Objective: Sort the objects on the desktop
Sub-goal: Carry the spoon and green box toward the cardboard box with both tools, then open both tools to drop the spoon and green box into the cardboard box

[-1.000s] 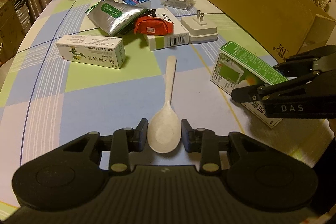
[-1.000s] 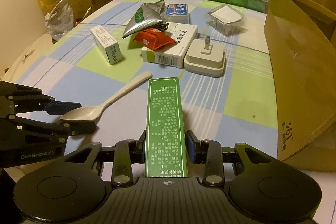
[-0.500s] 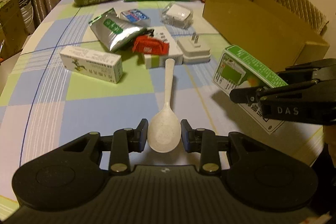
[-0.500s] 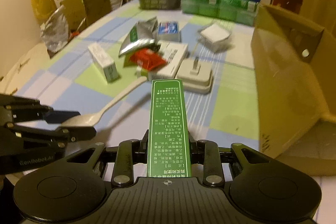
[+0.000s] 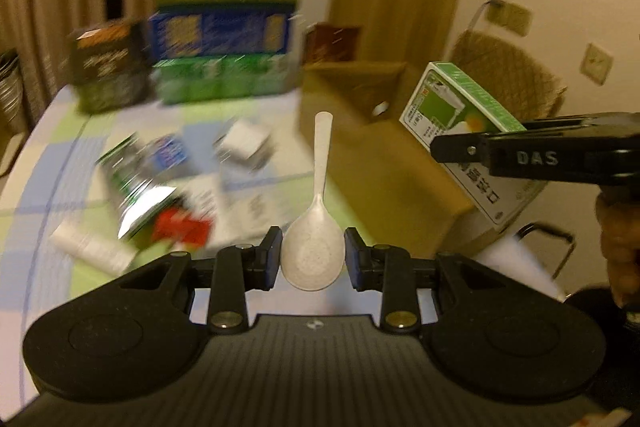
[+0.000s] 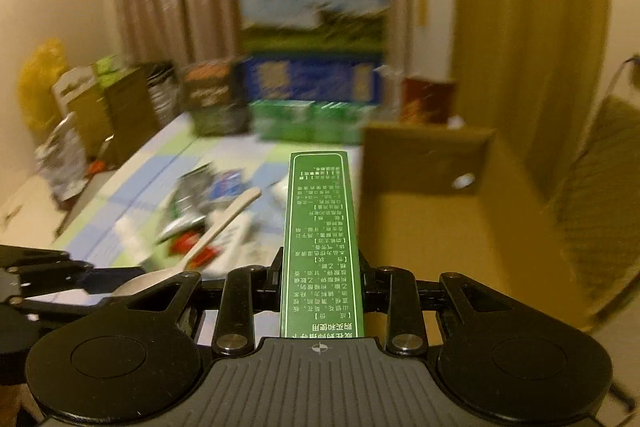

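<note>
My left gripper [image 5: 312,261] is shut on the bowl of a pale plastic spoon [image 5: 318,219], whose handle points forward, high above the table. My right gripper [image 6: 320,277] is shut on a green and white box [image 6: 320,243], held lengthwise. The left wrist view shows that same box [image 5: 456,115] at the right, clamped by the right gripper's black fingers [image 5: 480,149]. In the right wrist view the spoon [image 6: 224,227] and the left gripper [image 6: 120,281] are at the lower left. An open cardboard box [image 5: 384,147] stands just ahead of both grippers.
Blurred on the checked tablecloth [image 5: 60,147] lie a silver pouch [image 5: 136,195], a red packet [image 5: 180,227], white boxes and a small clear container. Big cartons [image 5: 224,27] stand at the table's far end. A wicker chair [image 5: 508,75] is behind the cardboard box [image 6: 432,211].
Both grippers have risen well above the table and tilted up, carrying the spoon and the green box toward the cardboard box. The view is now motion-blurred.
</note>
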The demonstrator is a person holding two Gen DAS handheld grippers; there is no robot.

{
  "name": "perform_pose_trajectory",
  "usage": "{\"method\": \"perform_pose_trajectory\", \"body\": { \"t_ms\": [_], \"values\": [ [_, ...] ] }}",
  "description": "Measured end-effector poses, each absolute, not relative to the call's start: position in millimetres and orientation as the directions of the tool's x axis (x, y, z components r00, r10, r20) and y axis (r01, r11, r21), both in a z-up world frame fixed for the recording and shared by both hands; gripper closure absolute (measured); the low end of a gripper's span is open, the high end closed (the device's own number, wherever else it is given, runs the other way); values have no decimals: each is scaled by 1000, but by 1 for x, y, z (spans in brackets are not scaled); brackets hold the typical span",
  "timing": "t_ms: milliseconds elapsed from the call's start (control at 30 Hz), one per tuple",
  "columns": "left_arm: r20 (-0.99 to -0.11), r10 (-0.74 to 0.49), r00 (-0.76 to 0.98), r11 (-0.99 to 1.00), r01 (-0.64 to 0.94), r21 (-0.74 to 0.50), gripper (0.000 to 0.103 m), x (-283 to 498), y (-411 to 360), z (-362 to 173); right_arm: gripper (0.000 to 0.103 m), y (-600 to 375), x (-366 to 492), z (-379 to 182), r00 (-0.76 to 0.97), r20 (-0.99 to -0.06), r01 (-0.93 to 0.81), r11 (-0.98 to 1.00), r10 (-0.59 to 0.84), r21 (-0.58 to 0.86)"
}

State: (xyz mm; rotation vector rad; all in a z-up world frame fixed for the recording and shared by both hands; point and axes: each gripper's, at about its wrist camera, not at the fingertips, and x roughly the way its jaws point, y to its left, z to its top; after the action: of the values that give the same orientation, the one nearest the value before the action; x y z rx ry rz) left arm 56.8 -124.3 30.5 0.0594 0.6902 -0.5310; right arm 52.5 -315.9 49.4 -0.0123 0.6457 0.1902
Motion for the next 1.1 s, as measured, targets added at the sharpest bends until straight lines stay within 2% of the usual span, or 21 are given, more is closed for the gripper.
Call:
{"method": "perform_pose_trajectory", "body": {
  "t_ms": [233,467,700,800,933,1067,1100],
  "values": [
    [-592,-532,605,813,561,-156,75,81,-206,48,76,-391,76,53,771,-633,-64,998,66,25],
    [-613,-555,563,790,588,-175,75,107,-259,37,76,-431,97,32,747,-663,-29,998,54,49],
    [-639,-553,534,785,591,-186,75,127,-278,14,76,-452,114,12,727,-684,-16,997,60,70],
    [-636,-549,542,790,584,-185,62,132,-277,10,76,-455,119,8,723,-688,-17,997,61,71],
    [-619,-548,562,801,565,-196,62,131,-264,12,75,-455,123,6,724,-687,-19,997,67,78],
    [-605,-538,587,815,545,-196,58,124,-244,18,75,-454,126,7,734,-668,-44,991,121,130],
    [-603,-534,593,819,540,-194,57,121,-239,20,71,-454,126,8,737,-663,-50,989,132,142]
  ]
}}
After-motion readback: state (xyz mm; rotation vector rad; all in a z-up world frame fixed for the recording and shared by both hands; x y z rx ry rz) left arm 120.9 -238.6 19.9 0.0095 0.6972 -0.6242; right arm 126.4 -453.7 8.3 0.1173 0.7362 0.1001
